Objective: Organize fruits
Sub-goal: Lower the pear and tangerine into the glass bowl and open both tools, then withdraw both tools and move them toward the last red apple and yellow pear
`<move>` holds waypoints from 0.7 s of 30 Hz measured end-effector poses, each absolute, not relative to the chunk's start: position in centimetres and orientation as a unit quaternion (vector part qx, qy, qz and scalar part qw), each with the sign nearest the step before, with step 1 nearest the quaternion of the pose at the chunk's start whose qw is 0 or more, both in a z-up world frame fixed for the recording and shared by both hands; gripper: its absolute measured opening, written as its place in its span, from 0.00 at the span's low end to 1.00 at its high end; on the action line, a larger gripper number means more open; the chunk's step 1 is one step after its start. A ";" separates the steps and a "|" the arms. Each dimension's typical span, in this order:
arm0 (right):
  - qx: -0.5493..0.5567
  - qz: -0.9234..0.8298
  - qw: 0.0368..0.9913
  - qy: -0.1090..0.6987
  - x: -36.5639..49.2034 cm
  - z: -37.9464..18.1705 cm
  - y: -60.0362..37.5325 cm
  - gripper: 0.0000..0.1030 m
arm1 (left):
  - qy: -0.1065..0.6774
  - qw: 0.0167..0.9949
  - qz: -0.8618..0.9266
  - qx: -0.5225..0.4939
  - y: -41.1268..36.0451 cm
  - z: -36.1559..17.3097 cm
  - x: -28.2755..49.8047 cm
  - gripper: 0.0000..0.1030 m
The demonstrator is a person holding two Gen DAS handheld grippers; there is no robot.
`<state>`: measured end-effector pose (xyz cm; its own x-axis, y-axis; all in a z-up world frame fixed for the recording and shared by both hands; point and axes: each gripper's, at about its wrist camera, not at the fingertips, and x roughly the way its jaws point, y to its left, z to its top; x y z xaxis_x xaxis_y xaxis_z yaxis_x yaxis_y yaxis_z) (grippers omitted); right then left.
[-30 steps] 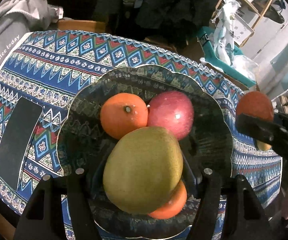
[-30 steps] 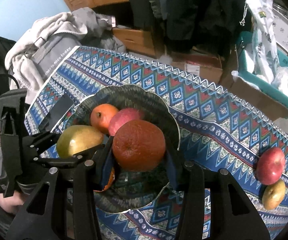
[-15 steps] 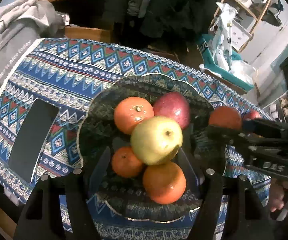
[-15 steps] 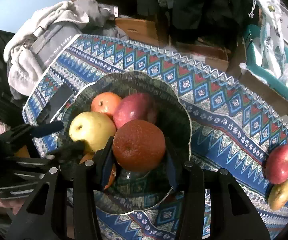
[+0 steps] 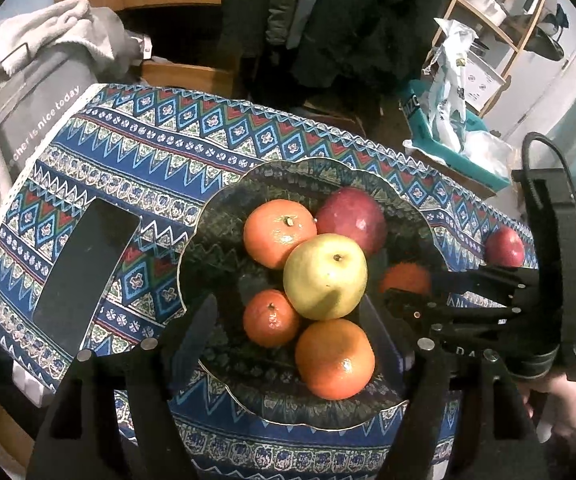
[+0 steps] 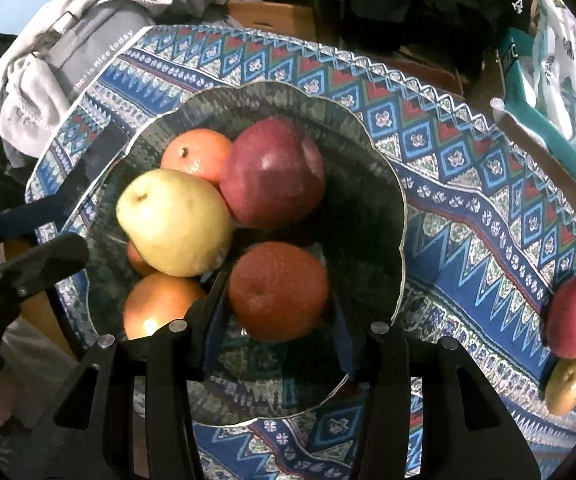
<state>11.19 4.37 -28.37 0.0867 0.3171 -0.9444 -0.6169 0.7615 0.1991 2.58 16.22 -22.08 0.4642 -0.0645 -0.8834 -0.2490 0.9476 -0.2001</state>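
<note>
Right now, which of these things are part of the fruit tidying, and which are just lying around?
Part of the job:
- bowl with its fruit
- dark orange in the right gripper
- red apple and yellow fruit on the cloth

Lying about:
- phone
- grey clothing
- teal box

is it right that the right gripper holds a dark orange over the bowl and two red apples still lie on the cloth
Not quite. The right gripper holds the dark orange over the bowl, but the right wrist view shows one red apple and one yellow pear on the cloth.
</note>
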 end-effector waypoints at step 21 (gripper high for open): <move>-0.094 0.311 0.790 0.520 10.7 -19.8 1.3 0.46 | 0.471 0.870 0.043 -0.141 14.5 -17.7 2.5 0.76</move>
<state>10.73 1.25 -19.80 0.2651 0.3940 -0.8801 -0.5890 0.7888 0.1757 2.48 14.51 -17.71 0.5521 -0.0573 -0.8318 -0.2077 0.9567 -0.2037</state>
